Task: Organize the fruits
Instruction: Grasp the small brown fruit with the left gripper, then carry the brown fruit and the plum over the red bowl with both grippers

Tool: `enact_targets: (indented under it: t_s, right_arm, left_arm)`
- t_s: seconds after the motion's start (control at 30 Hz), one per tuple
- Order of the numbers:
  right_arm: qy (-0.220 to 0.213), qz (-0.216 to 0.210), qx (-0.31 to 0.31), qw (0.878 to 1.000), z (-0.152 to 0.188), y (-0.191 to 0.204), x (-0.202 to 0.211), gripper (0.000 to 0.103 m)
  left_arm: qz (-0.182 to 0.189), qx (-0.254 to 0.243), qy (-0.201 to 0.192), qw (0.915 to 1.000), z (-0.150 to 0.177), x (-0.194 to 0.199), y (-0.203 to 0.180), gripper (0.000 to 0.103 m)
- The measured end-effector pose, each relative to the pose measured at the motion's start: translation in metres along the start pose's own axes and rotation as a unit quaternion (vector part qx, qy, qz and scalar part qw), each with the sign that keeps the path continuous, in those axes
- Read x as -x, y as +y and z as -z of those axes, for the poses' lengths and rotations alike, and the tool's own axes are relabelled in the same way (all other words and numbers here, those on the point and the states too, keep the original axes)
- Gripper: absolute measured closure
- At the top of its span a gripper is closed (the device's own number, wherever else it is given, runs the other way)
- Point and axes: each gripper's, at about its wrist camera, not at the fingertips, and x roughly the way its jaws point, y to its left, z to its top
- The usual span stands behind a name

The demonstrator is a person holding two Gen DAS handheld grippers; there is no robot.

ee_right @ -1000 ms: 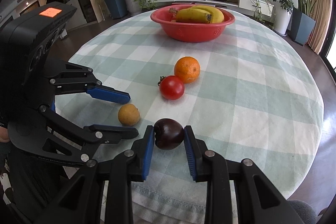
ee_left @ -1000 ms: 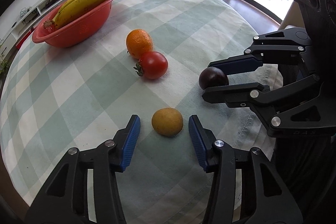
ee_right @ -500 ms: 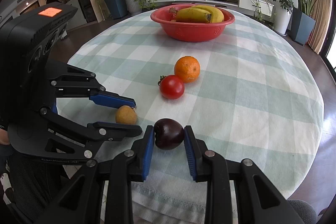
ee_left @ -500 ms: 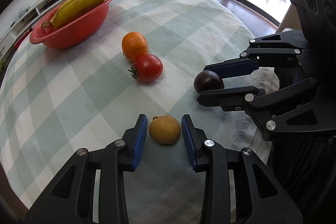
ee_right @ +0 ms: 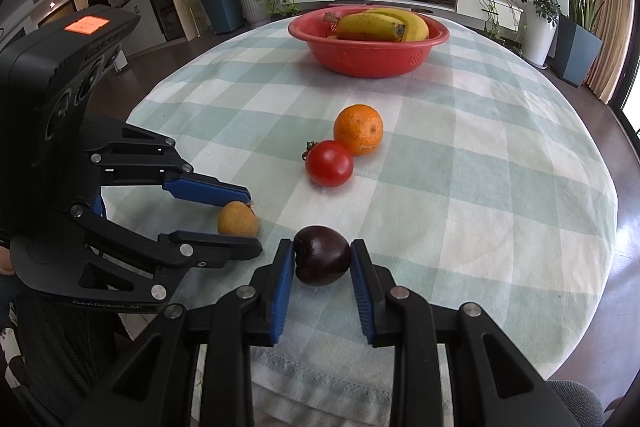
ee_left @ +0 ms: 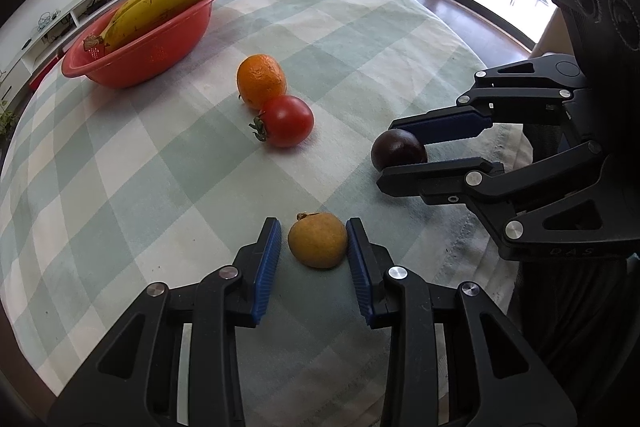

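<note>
Both tools were at the pick-up step, 1 fruit each.

The right tool [ee_right: 319, 261] was clamped on the dark plum [ee_right: 322, 255]; the left tool [ee_left: 313, 245] bracketed the small yellow-brown fruit [ee_left: 317, 239], jaws just short of it. Next, I judged: pinch, lift both, carry them to the red bowl [ee_right: 362, 57] with the bananas [ee_right: 384, 25]. An orange [ee_right: 358, 129] and tomato [ee_right: 329, 163] waited, touching, mid-table [ee_right: 500, 167].

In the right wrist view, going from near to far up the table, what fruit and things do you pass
Dark purple fruit between the right gripper fingers → small yellow-brown fruit → tomato → orange → red bowl with bananas.
</note>
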Motion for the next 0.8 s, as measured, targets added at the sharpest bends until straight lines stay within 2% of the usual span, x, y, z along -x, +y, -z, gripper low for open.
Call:
enact_targets:
  t_s: [0.03, 0.37, 0.6, 0.8]
  right_arm:
    - [0.0, 0.0, -0.001, 1.0, 0.0, 0.0, 0.0, 0.072]
    - [-0.01, -0.004, -0.005, 1.0, -0.001, -0.001, 0.004, 0.072]
    - [-0.02, -0.006, -0.013, 1.0, -0.008, -0.008, 0.011, 0.072]
    - [-0.044, 0.001, -0.014, 0.999, -0.032, -0.018, 0.027, 0.072]
  left_arm:
    - [0.0, 0.002, 0.0, 1.0, 0.0, 0.0, 0.0, 0.076]
    - [0.002, 0.043, -0.022, 0.9988, 0.005, 0.009, 0.014, 0.076]
    - [0.004, 0.097, -0.065, 0.9932, 0.002, 0.035, 0.042, 0.077]
    - [-0.008, 0.126, -0.114, 0.9854, -0.018, 0.063, 0.073, 0.077]
